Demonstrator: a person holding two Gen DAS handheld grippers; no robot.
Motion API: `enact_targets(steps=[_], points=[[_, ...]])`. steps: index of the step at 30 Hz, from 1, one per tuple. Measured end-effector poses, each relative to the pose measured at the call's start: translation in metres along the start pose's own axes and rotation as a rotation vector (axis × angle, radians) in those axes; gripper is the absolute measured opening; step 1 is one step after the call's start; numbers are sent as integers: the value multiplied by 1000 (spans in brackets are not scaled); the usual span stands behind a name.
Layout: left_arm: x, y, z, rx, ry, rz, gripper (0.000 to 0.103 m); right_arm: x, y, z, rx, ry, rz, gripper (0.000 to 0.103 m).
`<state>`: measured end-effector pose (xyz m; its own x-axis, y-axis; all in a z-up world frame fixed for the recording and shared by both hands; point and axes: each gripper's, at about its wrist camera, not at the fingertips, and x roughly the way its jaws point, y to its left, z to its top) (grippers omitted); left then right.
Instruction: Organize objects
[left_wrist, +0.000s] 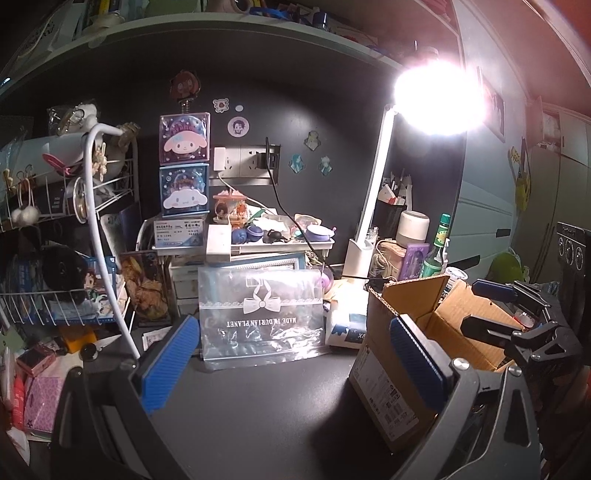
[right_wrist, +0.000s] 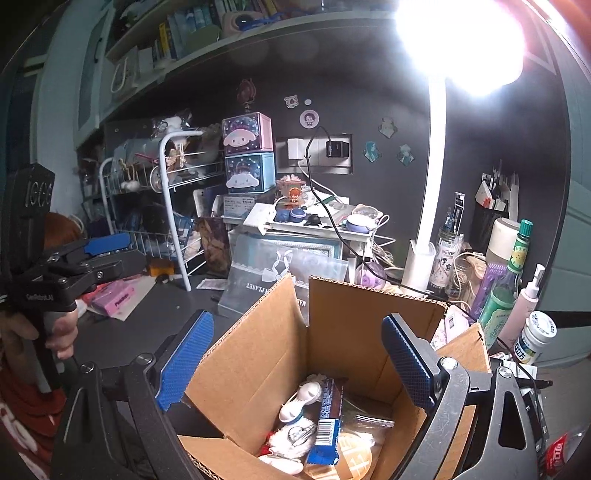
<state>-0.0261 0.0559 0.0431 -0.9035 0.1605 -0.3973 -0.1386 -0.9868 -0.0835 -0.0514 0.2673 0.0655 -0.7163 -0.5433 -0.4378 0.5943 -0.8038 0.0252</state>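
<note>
Right gripper (right_wrist: 295, 363) hangs directly over the open cardboard box (right_wrist: 373, 310), fingers spread, nothing held. Left gripper (left_wrist: 295, 363), also spread and empty, sits beside the box, facing the clear pouch (left_wrist: 260, 317) propped straight ahead — left is nearer.

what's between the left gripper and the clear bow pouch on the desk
Bare dark desk. In the left wrist view nothing lies between the open left gripper and the clear bow pouch.

Right tongs (right_wrist: 295, 360) hover spread above the cardboard box (right_wrist: 373, 314) of trinkets.
</note>
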Motion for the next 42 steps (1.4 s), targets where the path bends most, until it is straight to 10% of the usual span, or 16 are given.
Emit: enact_targets(steps=[42], points=[[7, 5, -3, -10, 14, 22, 102, 0, 2, -2, 5, -3, 10, 92]])
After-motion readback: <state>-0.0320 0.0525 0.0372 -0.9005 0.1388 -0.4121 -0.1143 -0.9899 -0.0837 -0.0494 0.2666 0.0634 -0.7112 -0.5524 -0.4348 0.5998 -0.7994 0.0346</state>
